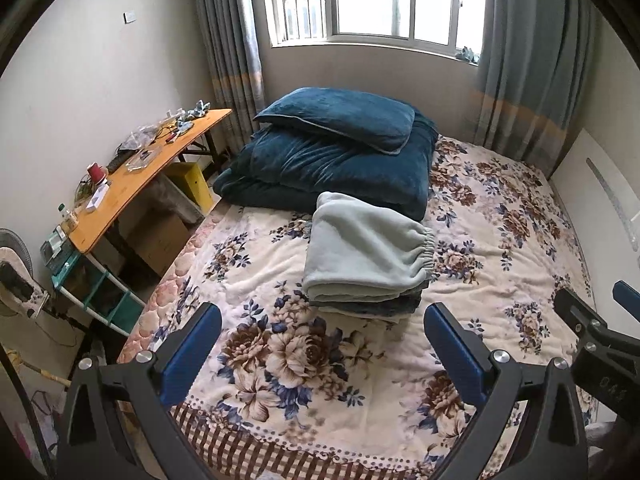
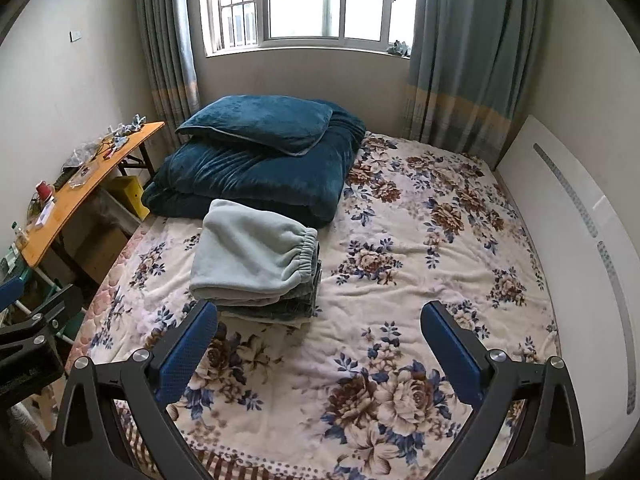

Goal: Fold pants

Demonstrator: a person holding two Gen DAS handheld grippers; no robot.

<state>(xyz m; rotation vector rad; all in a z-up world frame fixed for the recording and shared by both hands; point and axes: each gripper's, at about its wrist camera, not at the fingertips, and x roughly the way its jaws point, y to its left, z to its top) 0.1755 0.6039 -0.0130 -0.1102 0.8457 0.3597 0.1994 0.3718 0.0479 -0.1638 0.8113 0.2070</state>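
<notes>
The pale green pants (image 1: pixel 366 246) lie folded into a thick rectangle on the bed (image 1: pixel 500 248), topping a small stack of other folded garments (image 1: pixel 380 306) whose darker grey and cream edges show beneath them. The elastic waistband faces right, its gathered edge bunched at the stack's right side. The stack sits left of the bed's middle, and its far edge touches or just overlaps the dark teal folded quilt (image 1: pixel 332 172) behind it. A matching teal pillow (image 1: pixel 340 118) rests on top of that quilt, near the far wall under the window (image 1: pixel 372 0), with grey-blue curtains (image 1: pixel 524 60) hanging at both sides.

The bed's cover is cream with brown and blue flowers and a checked border at the near edge.

The left tongs (image 1: pixel 324 320) hang above the near part of the bed with blue-padded fingers spread wide, holding nothing, just short of the stack's near edge. The right tongs (image 2: pixel 320 318) are likewise spread wide and empty, to the right of the left pair; their left finger lines up with the stack's near left corner in the right wrist view, though whether it touches cannot be told.

Left of the bed stands an orange worktop (image 1: pixel 132 188) cluttered with small items, including a red cup (image 1: pixel 97 172). A white panel (image 2: pixel 568 240) leans along the bed's right side.
</notes>
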